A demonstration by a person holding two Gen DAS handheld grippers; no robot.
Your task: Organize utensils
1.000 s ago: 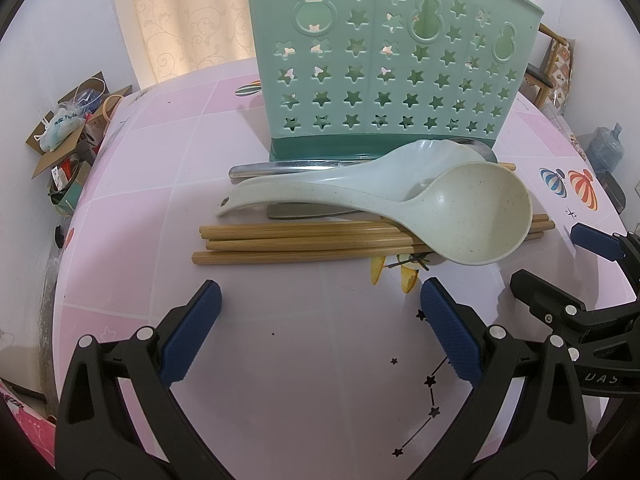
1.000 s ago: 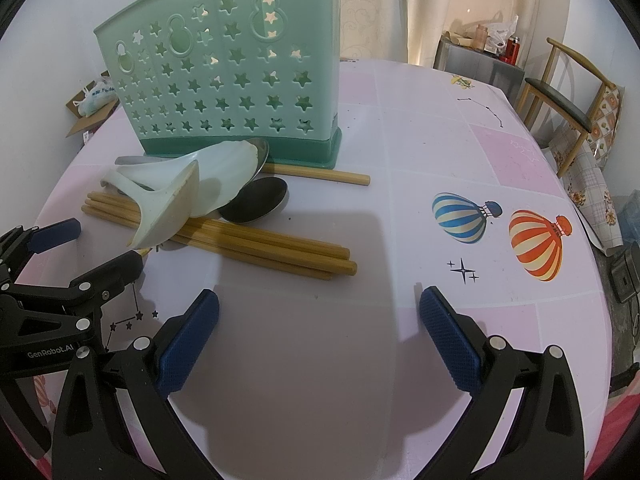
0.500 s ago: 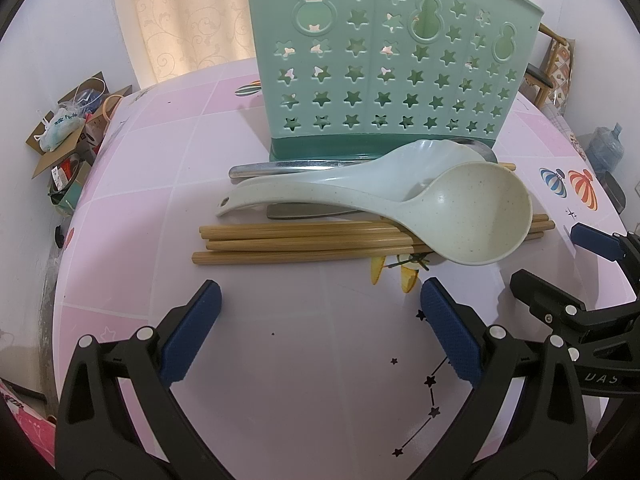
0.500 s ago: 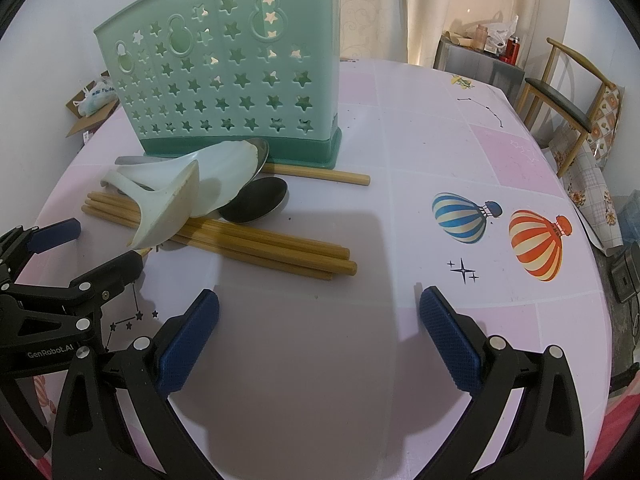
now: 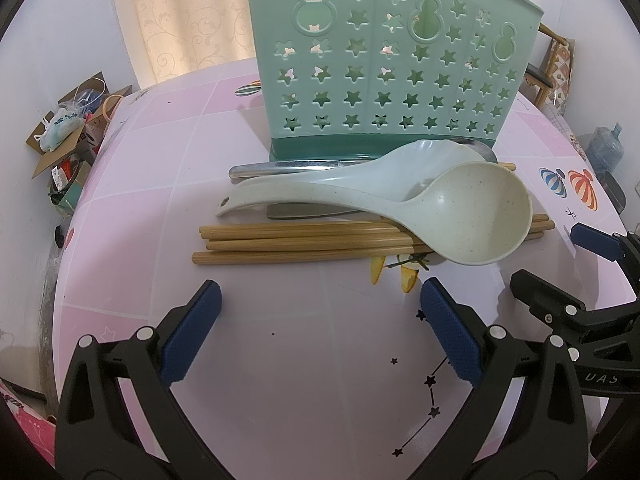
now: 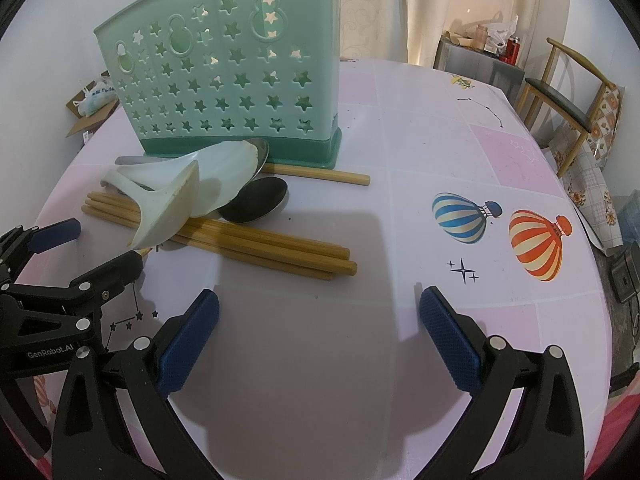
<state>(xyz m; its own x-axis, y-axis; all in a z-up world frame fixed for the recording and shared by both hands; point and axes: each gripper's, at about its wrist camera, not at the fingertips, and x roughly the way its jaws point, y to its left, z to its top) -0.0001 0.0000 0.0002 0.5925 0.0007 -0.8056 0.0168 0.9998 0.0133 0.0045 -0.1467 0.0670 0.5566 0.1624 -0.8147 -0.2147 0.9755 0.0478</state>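
Observation:
A green utensil holder (image 5: pixel 384 76) (image 6: pixel 224 80) with star cutouts stands upright on the pink table. In front of it lies a pile: a speckled cream ladle (image 5: pixel 476 216) (image 6: pixel 168 208), a pale spoon (image 5: pixel 408 172) (image 6: pixel 224 172), metal spoons (image 5: pixel 280 168) (image 6: pixel 256 204) and several bamboo chopsticks (image 5: pixel 296 240) (image 6: pixel 272 248). My left gripper (image 5: pixel 320 316) hovers open just short of the chopsticks, holding nothing. My right gripper (image 6: pixel 318 320) is open over bare table right of the pile, and shows as black fingers (image 5: pixel 560 304) at the right of the left wrist view.
The table (image 6: pixel 400 160) carries balloon prints (image 6: pixel 536 244) at the right. A wooden chair (image 6: pixel 568 104) stands beyond the table's far right edge. Boxes and bags (image 5: pixel 68 132) sit on the floor to the left. A curtain (image 5: pixel 180 20) hangs behind.

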